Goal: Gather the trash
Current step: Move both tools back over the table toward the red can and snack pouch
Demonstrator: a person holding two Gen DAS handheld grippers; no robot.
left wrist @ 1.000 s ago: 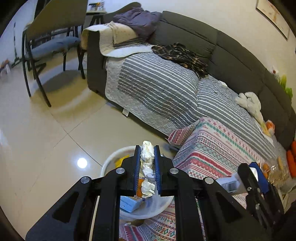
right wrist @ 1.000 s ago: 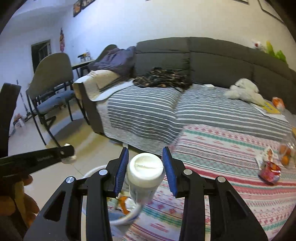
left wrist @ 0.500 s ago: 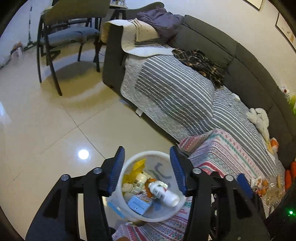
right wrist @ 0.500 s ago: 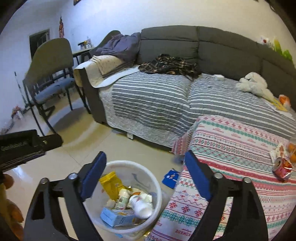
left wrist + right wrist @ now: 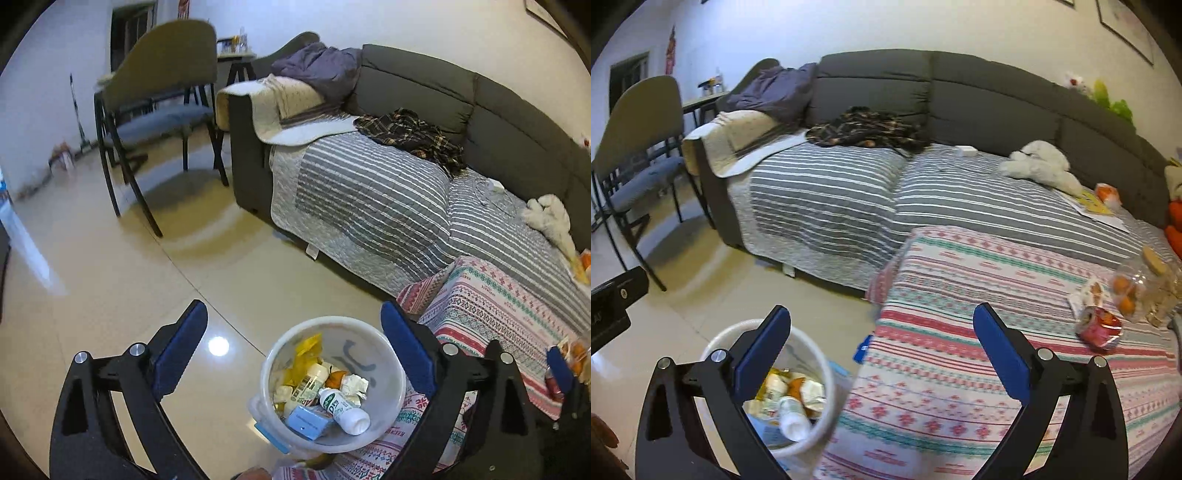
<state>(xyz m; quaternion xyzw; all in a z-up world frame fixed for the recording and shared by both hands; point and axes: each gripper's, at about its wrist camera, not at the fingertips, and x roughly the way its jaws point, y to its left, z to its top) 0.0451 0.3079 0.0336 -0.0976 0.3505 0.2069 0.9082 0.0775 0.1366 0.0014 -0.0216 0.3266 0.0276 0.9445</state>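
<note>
- Both tongs are standing wide apart with nothing between the pads: left tongs are hanging over the white bin, right tongs are sitting further toward the patterned cloth.
- Their jaws have just been opening, and nothing is sitting between either pair now, so I'm reading this drop as finished.
- Bin is standing on the floor, tucked against the corner of the cloth-covered surface.
- Inside it, I'm seeing a white bottle lying on its side, a crumpled tissue, a yellow wrapper, a small blue box and a second labelled bottle.
- Bin is looking roughly half full, so capacity isn't limiting yet.
- Still sitting out on the surface, far right: a red-and-pink wrapper and a light snack packet just behind it.
- Clear bag of oranges and a glass jar next to it are probably not trash, though I'm guessing there.
- Blue scrap is lying on the floor between bin and cloth edge and looks like a leftover too.
- Judging progress: most of the way through, with two or three pieces remaining.
- Right tongs are sitting closer to the wrappers, so they're looking like the likelier pick for that reach.
</note>
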